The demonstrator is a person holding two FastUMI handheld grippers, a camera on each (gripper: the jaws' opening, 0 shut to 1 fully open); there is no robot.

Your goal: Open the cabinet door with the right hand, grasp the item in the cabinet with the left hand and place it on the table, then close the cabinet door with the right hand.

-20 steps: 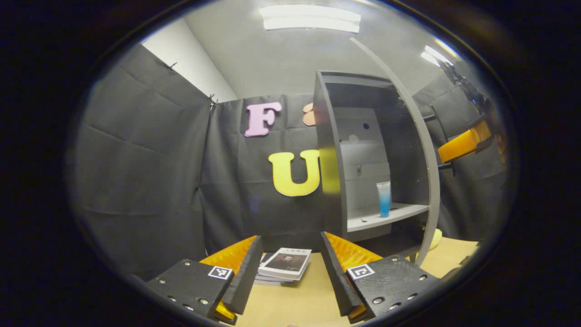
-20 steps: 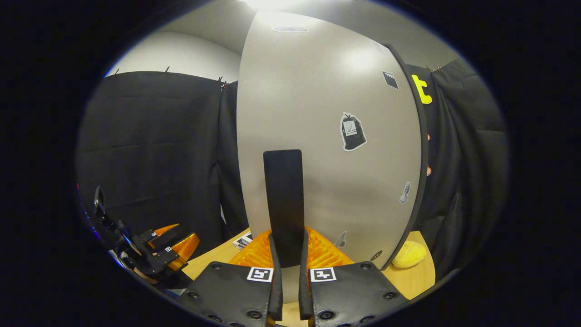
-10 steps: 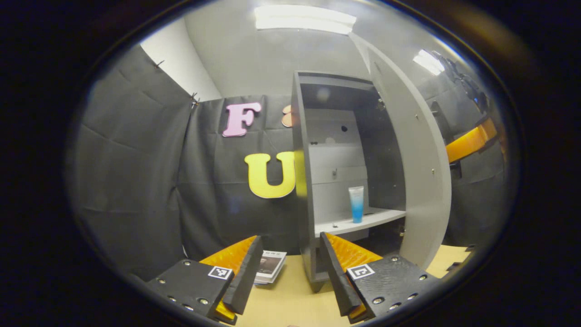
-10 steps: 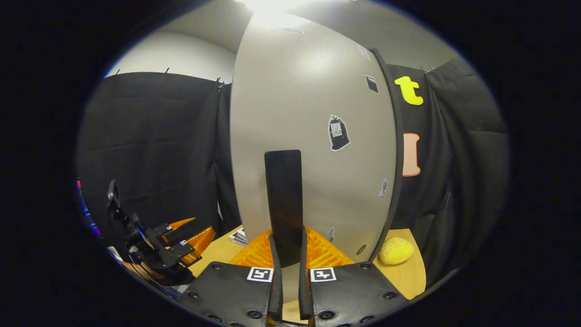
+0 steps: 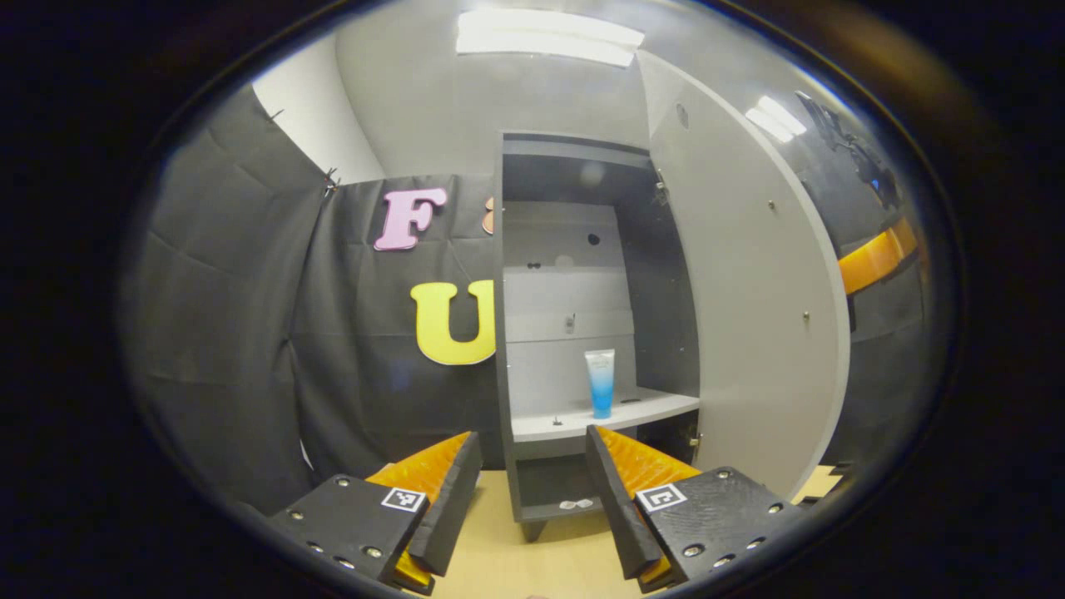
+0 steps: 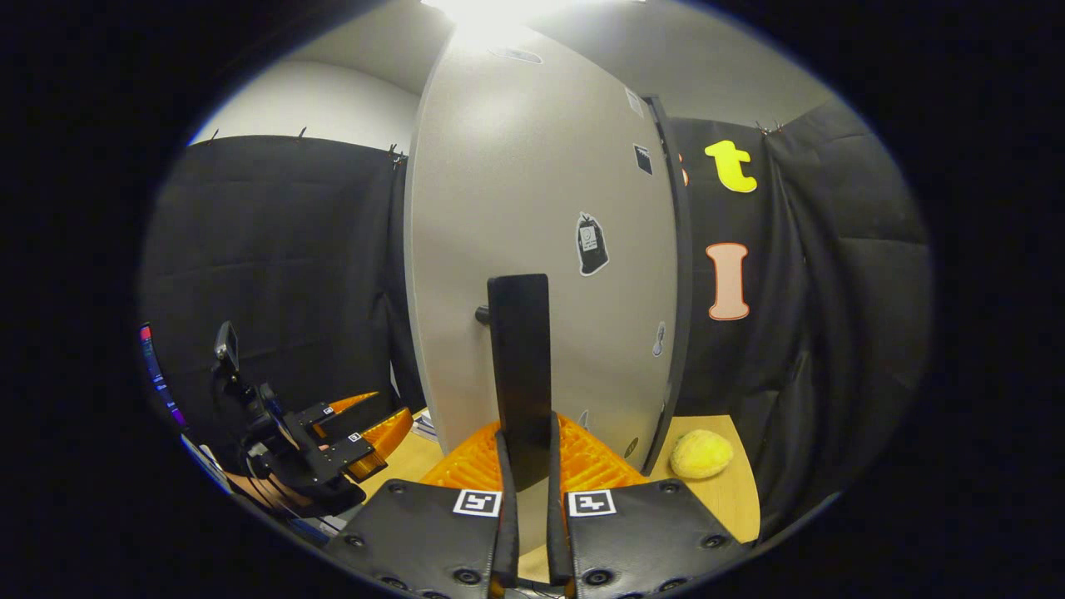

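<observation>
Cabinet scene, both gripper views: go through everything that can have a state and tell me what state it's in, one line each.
Cabinet door: swung open.
Door handle: clamped between the right claw's fingers.
Right claw: shut on the door handle.
Left claw: open, holding nothing, facing the cabinet.
Tube: upright on the cabinet shelf, untouched.
Yellow fruit: resting on the table beside the door.

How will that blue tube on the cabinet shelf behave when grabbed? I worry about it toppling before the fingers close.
The tube stands upright on its narrow end on the shelf, tall for its footprint, so a nudge would probably tip it. It looks like soft plastic, likely to give under squeeze. The left gripper is open and short of it; closing on both sides together seems safest.
</observation>
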